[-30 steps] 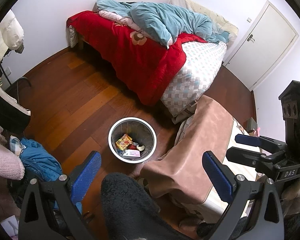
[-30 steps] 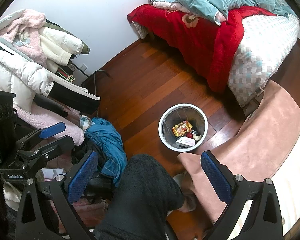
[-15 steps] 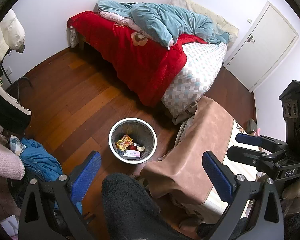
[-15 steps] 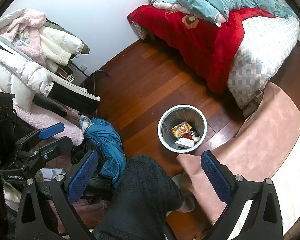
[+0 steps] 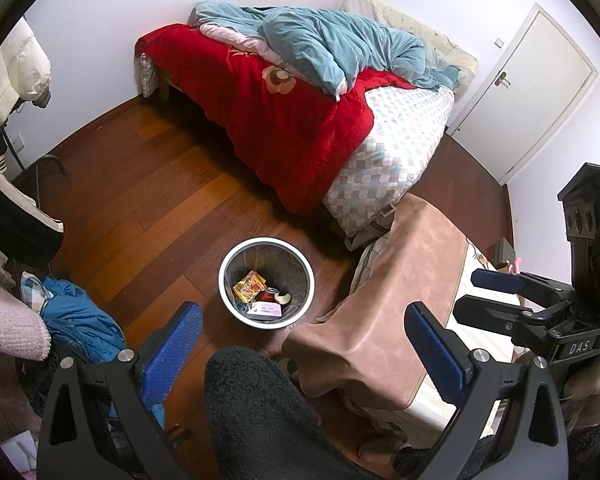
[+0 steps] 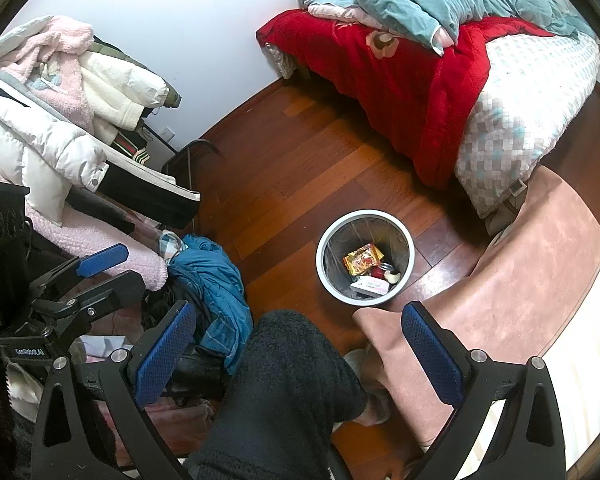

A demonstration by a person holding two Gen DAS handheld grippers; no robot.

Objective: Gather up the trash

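Observation:
A white-rimmed mesh bin (image 5: pixel 225 270) (image 6: pixel 324 260) stands on the wooden floor. Inside lie a yellow snack wrapper (image 5: pixel 250 285) (image 6: pixel 362 259), a white box (image 5: pixel 265 311) (image 6: pixel 370 287) and a small red item (image 6: pixel 377 273). My left gripper (image 5: pixel 304 344) hangs open well above the floor, nothing between its blue pads (image 5: pixel 172 346). My right gripper (image 6: pixel 296 346) is open too and empty. Each gripper shows in the other's view: the right one (image 5: pixel 496 296) at the right edge, the left one (image 6: pixel 108 270) at the left edge. A dark fleece-covered knee (image 5: pixel 260 408) (image 6: pixel 288 380) sits between the fingers.
A bed with a red blanket (image 5: pixel 284 120) and teal duvet (image 5: pixel 340 48) fills the far side. A brown cloth (image 5: pixel 388 300) drapes a low table at right. Piled coats (image 6: pixel 60 120) and a blue garment (image 6: pixel 212 280) crowd the left. A white door (image 5: pixel 532 88) is far right.
Both views have drifted very slightly; the bin sits a touch lower and righter in the left wrist view. Both grippers stay open and empty.

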